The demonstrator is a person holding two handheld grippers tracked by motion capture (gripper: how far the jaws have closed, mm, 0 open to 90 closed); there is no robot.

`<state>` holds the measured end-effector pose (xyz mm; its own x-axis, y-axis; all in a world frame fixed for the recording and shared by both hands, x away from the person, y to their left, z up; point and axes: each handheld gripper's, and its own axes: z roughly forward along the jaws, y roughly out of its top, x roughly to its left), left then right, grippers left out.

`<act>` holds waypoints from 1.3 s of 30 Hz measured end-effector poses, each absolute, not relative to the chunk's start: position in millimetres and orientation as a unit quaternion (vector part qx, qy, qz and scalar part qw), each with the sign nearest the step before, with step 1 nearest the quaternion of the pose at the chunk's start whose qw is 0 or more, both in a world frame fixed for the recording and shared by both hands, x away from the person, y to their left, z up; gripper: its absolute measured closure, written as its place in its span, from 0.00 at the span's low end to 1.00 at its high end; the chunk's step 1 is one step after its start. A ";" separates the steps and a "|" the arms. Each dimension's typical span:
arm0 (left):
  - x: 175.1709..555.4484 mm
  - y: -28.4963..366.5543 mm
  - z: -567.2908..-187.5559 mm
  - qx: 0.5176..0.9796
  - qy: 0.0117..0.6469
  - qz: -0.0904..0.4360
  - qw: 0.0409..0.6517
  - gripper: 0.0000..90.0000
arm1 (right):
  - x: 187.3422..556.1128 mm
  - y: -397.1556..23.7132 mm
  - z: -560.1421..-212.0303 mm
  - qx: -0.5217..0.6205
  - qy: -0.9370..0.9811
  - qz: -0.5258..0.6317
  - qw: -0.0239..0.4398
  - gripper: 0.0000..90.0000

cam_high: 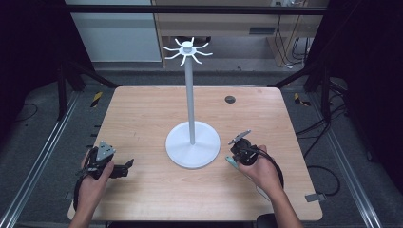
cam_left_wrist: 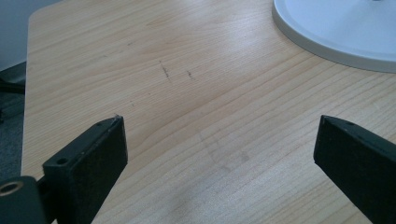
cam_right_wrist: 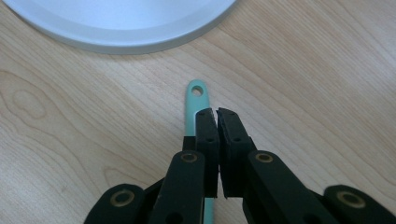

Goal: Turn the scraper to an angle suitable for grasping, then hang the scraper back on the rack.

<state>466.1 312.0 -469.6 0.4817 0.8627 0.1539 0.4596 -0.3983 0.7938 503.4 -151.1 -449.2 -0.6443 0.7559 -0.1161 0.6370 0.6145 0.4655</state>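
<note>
A white stand rises from mid-table, with a round base [cam_high: 193, 148], a thin pole and a crown of curved hooks [cam_high: 187, 50]. A teal utensil handle [cam_right_wrist: 194, 100] with a hanging hole lies flat on the wood just right of the base [cam_right_wrist: 121, 23]; it also peeks out beside the right hand as a teal tip [cam_high: 230, 161]. My right gripper [cam_right_wrist: 216, 112] [cam_high: 235, 156] is shut, its jaws pressed together just above and beside the handle, not around it. My left gripper [cam_left_wrist: 219, 123] [cam_high: 124, 167] rests open at the front left over bare wood, with the base [cam_left_wrist: 336, 28] ahead of it.
The wooden table [cam_high: 142, 109] has a dark grommet hole [cam_high: 230, 99] at the back right. Cables trail from both grippers toward the front edge. Black frame bars and floor rails flank the table on both sides.
</note>
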 end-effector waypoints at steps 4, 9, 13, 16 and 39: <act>466.4 312.3 -469.7 0.786 0.421 0.286 0.351 0.03 | 506.0 -151.4 -446.2 0.388 0.890 0.185 0.151 0.96; 466.3 312.1 -469.6 0.786 0.420 0.286 0.351 0.03 | 506.8 -148.5 -442.9 0.389 0.891 0.181 0.151 0.94; 465.8 312.8 -469.5 0.785 0.422 0.285 0.352 0.03 | 509.5 -146.9 -442.9 0.382 0.893 0.186 0.144 0.82; 465.5 313.0 -469.3 0.785 0.422 0.286 0.352 0.03 | 511.9 -146.0 -443.4 0.383 0.895 0.184 0.135 0.73; 465.7 311.9 -470.0 0.788 0.420 0.283 0.350 0.03 | 529.1 -133.5 -455.3 0.379 0.909 0.134 0.107 0.66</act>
